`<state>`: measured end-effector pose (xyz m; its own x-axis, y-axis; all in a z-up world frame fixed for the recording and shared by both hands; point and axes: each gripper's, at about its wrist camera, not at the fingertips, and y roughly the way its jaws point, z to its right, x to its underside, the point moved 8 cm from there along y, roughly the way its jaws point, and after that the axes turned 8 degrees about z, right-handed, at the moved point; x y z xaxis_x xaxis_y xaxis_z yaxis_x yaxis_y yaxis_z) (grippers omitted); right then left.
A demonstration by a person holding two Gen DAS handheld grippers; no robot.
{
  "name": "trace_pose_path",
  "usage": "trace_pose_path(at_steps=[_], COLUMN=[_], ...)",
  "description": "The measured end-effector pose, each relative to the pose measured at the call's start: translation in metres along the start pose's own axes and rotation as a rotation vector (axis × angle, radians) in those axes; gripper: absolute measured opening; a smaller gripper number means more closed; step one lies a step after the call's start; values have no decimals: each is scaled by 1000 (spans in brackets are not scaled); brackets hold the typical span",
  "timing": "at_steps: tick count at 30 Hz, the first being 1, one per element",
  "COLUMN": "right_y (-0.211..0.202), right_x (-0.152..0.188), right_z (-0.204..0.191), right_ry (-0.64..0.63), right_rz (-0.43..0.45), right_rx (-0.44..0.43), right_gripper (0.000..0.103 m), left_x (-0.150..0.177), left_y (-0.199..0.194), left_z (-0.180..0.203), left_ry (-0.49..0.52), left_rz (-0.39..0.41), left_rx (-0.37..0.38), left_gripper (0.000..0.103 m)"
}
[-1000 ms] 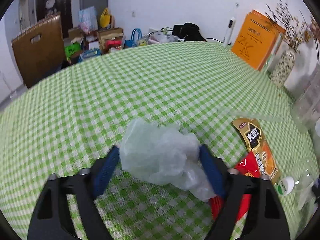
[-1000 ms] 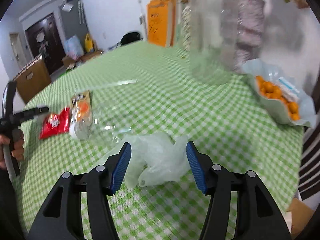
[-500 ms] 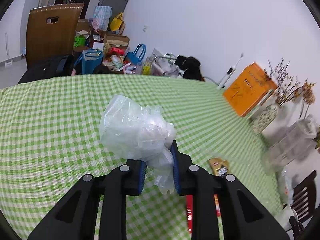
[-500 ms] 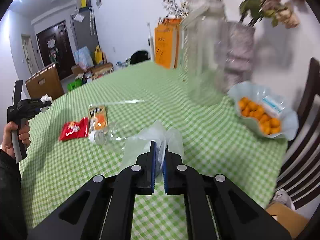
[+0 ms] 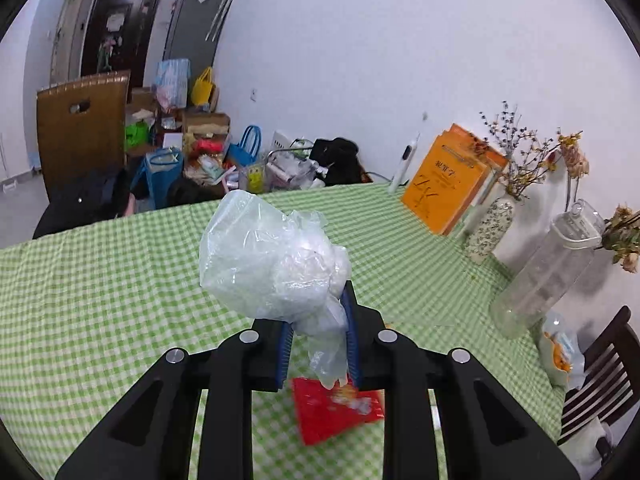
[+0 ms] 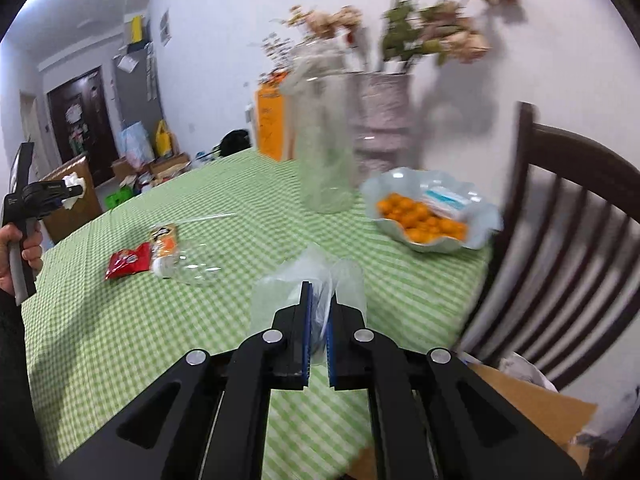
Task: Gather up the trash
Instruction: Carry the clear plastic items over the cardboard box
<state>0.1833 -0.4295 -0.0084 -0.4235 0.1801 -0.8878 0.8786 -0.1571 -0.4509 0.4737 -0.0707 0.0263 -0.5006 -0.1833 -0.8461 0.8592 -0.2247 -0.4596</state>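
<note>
My left gripper (image 5: 318, 320) is shut on a crumpled clear plastic bag (image 5: 272, 264) and holds it well above the green checked table (image 5: 100, 280). It also shows in the right wrist view (image 6: 72, 194) at the far left. My right gripper (image 6: 318, 312) is shut on a thin clear plastic bag (image 6: 308, 280) above the table's near edge. A red snack wrapper (image 6: 128, 265), a brown and orange wrapper (image 6: 164, 238) and a clear empty bottle (image 6: 188, 266) lie on the table. The red wrapper lies under the left gripper (image 5: 336, 408).
A tall clear jar (image 6: 324, 136), flower vases (image 6: 384, 120) and a bowl of oranges (image 6: 430, 216) stand at the right side. A dark wooden chair (image 6: 560, 248) stands by the table. A cardboard box (image 6: 520, 408) sits below it. Orange books (image 5: 452, 184) lean at the wall.
Both grippers closed on their plastic bags and lifted them off the table. The right gripper has swung towards the chair side; the left has risen higher.
</note>
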Motion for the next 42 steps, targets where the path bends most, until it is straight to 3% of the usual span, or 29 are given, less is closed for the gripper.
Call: trace_pose_path(at_steps=[5, 8, 13, 18, 30, 38, 42], right_y=[-41, -68, -105, -132, -133, -118, -113], right_x=[14, 31, 61, 98, 166, 194, 207], right_z=[57, 99, 158, 206, 260, 276, 285], right_ry=[42, 98, 180, 240, 311, 304, 326], right_rz=[11, 15, 8, -21, -112, -161, -179], right_rx=[99, 167, 277, 369, 440, 433, 411], right_gripper=[6, 6, 6, 6, 6, 6, 7], left_x=[18, 51, 114, 167, 270, 351, 395], left_y=[-31, -47, -88, -124, -162, -159, -152], left_z=[74, 130, 223, 287, 368, 395, 401], left_ry=[98, 193, 320, 431, 600, 656, 677], left_rz=[9, -44, -150, -219, -352, -522, -647], left_rx=[146, 241, 486, 628, 710, 700, 696], left_gripper=[20, 20, 20, 20, 20, 20, 20])
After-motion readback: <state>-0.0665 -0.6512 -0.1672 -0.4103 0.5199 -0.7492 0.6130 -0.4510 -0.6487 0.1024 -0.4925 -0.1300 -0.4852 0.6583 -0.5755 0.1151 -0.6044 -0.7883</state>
